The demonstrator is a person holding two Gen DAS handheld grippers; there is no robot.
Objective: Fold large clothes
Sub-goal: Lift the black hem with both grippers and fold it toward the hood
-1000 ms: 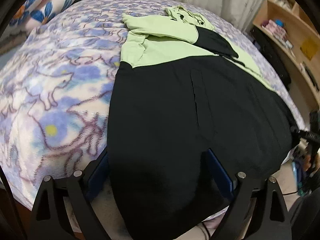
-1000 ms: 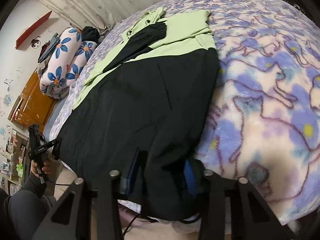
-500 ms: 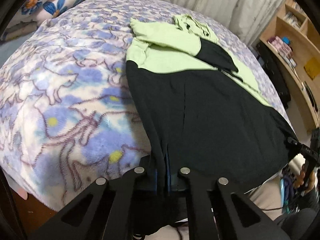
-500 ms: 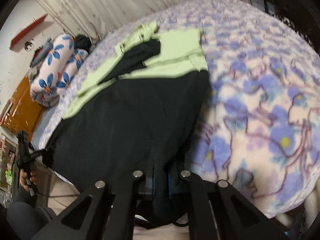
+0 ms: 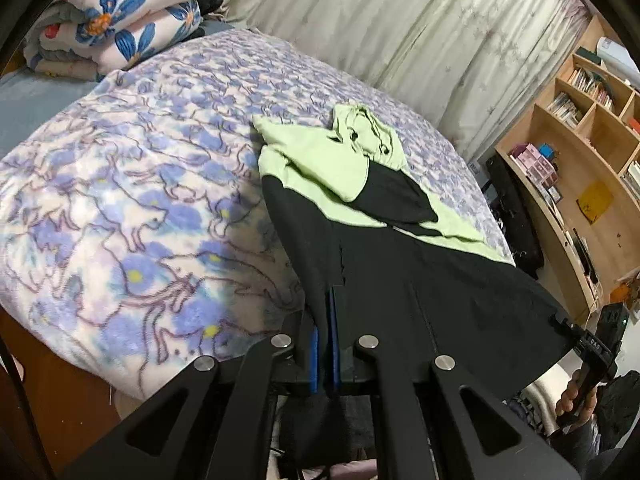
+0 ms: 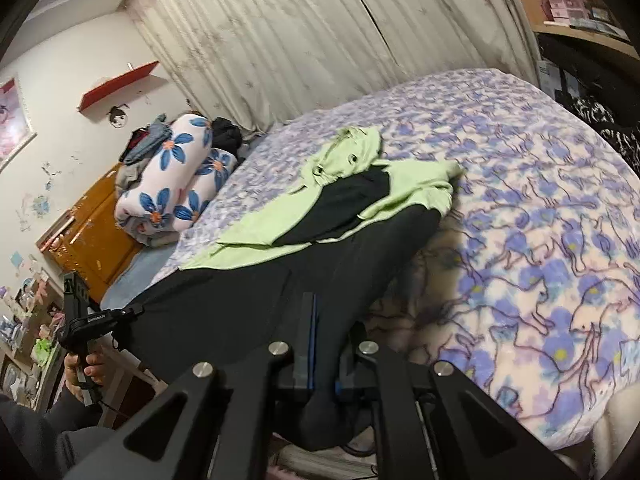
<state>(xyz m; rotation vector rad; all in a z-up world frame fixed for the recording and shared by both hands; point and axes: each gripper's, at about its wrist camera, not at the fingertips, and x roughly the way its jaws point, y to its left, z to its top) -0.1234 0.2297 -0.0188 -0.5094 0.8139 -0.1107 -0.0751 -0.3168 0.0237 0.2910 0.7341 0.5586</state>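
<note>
A black and light-green hooded garment (image 5: 400, 264) lies on the bed, sleeves folded across its chest, hood at the far end; it also shows in the right wrist view (image 6: 256, 296). My left gripper (image 5: 326, 320) is shut on the garment's black hem at its left corner. My right gripper (image 6: 320, 332) is shut on the hem at the right corner. Both hold the hem lifted above the bed's near edge, the fabric stretched between them. Each gripper shows in the other's view: the right gripper (image 5: 592, 344) and the left gripper (image 6: 92, 320).
The bed carries a purple-and-cream floral blanket (image 5: 140, 208). Rolled floral quilts (image 5: 120, 28) lie at its far left. Curtains (image 5: 380, 24) hang behind the bed. A wooden bookshelf (image 5: 580, 152) stands on the right, and a wooden cabinet (image 6: 92, 236) beside the bed.
Both grippers closed on the hem, from open a second ago, then lifted it up and back. The black fabric rose off the bed edge and pulled taut.
</note>
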